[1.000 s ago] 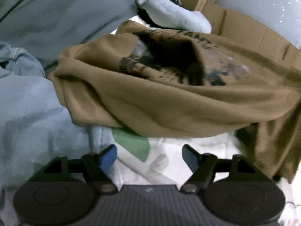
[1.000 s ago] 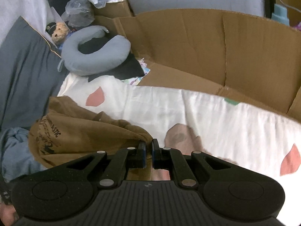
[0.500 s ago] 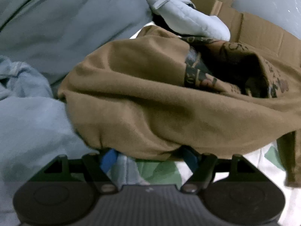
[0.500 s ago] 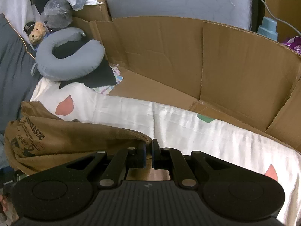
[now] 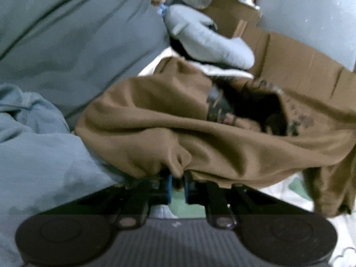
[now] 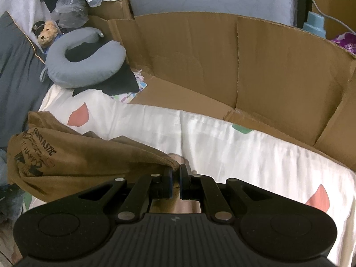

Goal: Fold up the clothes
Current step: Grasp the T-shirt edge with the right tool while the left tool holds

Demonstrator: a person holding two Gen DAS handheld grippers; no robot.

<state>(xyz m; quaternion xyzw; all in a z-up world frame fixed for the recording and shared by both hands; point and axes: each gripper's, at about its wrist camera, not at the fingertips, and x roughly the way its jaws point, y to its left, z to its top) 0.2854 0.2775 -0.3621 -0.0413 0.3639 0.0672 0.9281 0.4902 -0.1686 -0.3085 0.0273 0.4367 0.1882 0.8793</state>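
Observation:
A brown T-shirt with dark printed lettering lies bunched on a white bedsheet with coloured patches. In the left wrist view my left gripper is shut on a pinched fold at the shirt's near edge, the cloth bulging up between the blue pads. In the right wrist view the same brown T-shirt stretches to the left, and my right gripper is shut on its pointed corner just above the sheet. The shirt's underside is hidden.
A grey neck pillow and a small teddy bear lie at the back left. A cardboard wall stands behind the sheet. Light blue clothes and a grey-blue cushion lie left of the shirt.
My left gripper moved forward to the shirt's edge and shut on a fold of it, lifting the cloth slightly. My right gripper kept its hold on the corner and barely moved.

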